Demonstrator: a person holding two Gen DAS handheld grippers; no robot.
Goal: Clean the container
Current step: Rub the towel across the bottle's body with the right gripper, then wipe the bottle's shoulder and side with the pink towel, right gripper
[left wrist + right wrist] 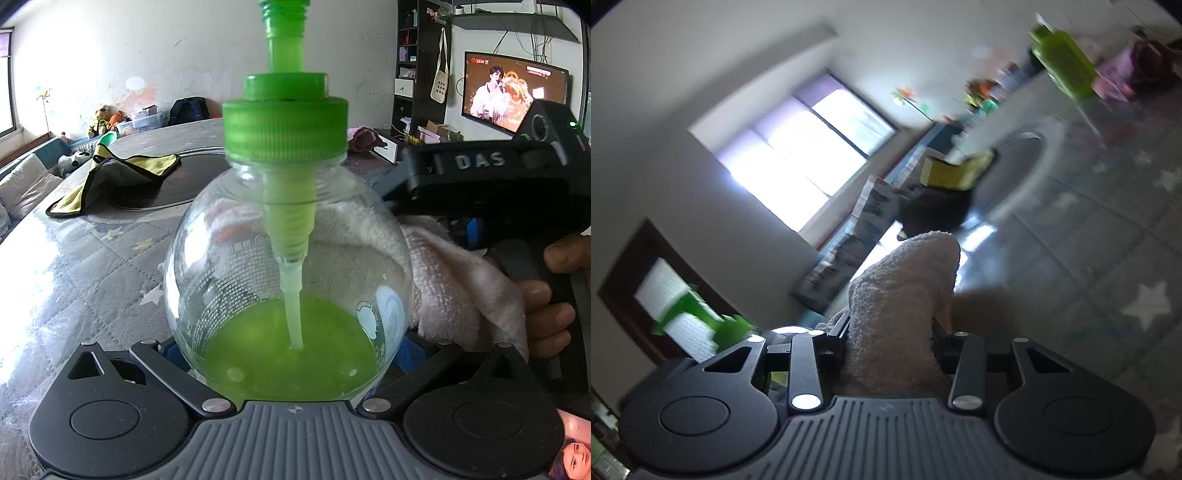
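A round clear pump bottle (288, 258) with a green cap and some green liquid at its bottom fills the left wrist view. My left gripper (291, 354) is shut on the bottle's lower body and holds it upright. Behind the bottle, on its right, my right gripper (472, 192) presses a pale pink cloth (454, 269) against the glass. In the blurred, tilted right wrist view, my right gripper (892, 332) is shut on the pink cloth (905, 288), which sticks out past the fingers. Green blurs of the bottle's pump (701, 317) show at the left.
A grey quilted star-pattern surface (85, 273) lies below. A yellow and grey cloth (114, 173) lies on a dark round plate (166, 188) behind the bottle. Toys and boxes stand at the far edge. A television (513, 96) and shelves are at the right.
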